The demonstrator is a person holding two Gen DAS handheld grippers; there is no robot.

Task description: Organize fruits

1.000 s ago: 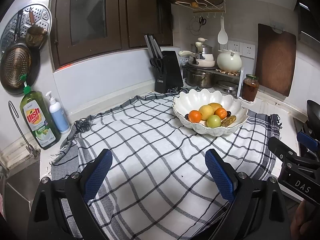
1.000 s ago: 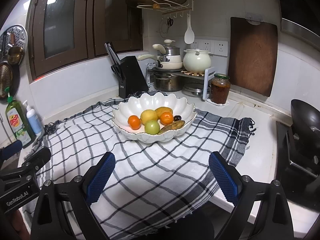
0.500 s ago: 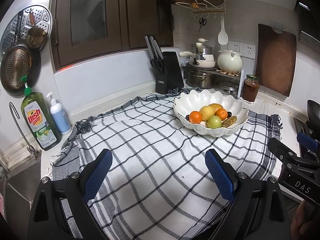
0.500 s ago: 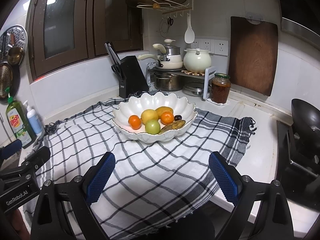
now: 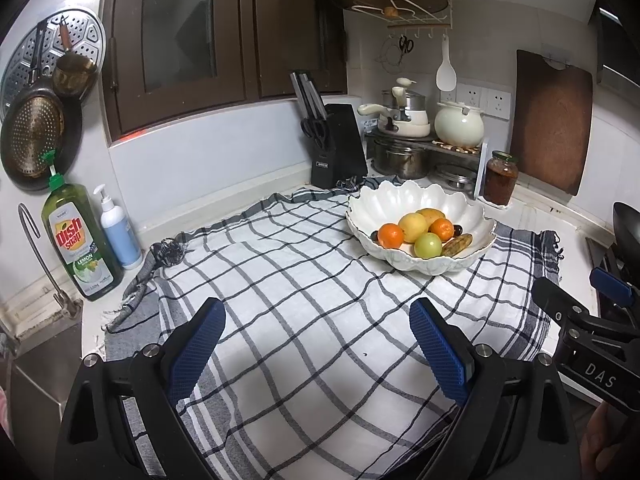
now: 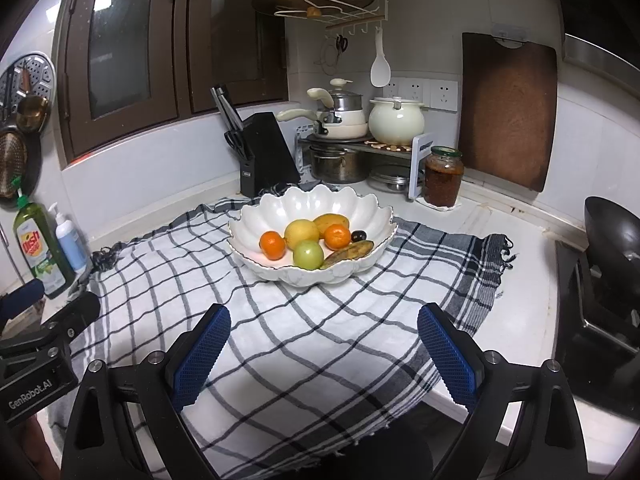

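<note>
Left wrist view looks across a checked cloth (image 5: 304, 320) toward the scalloped white bowl (image 5: 404, 200), which sits on the cloth's far right part. The left gripper (image 5: 316, 344) hangs above the cloth with its blue pads spread wide and nothing between them. This view alone shows the dish soap bottle (image 5: 78, 236) and the pump bottle (image 5: 118, 228) close up, standing side by side at the wall beyond the cloth's left edge, and the right gripper's body at its right edge.

Right wrist view brings the bowl nearer and more central. In it lie two oranges (image 6: 273, 245), a yellow fruit (image 6: 302, 231), a green fruit (image 6: 308, 254), a dark grape (image 6: 358, 235) and a browned banana (image 6: 348, 254). The right gripper (image 6: 324, 352) is likewise spread and empty. Only here does the black wok (image 6: 614, 232) on the stove show clearly, with the jar (image 6: 442, 178) well behind the bowl.
</note>
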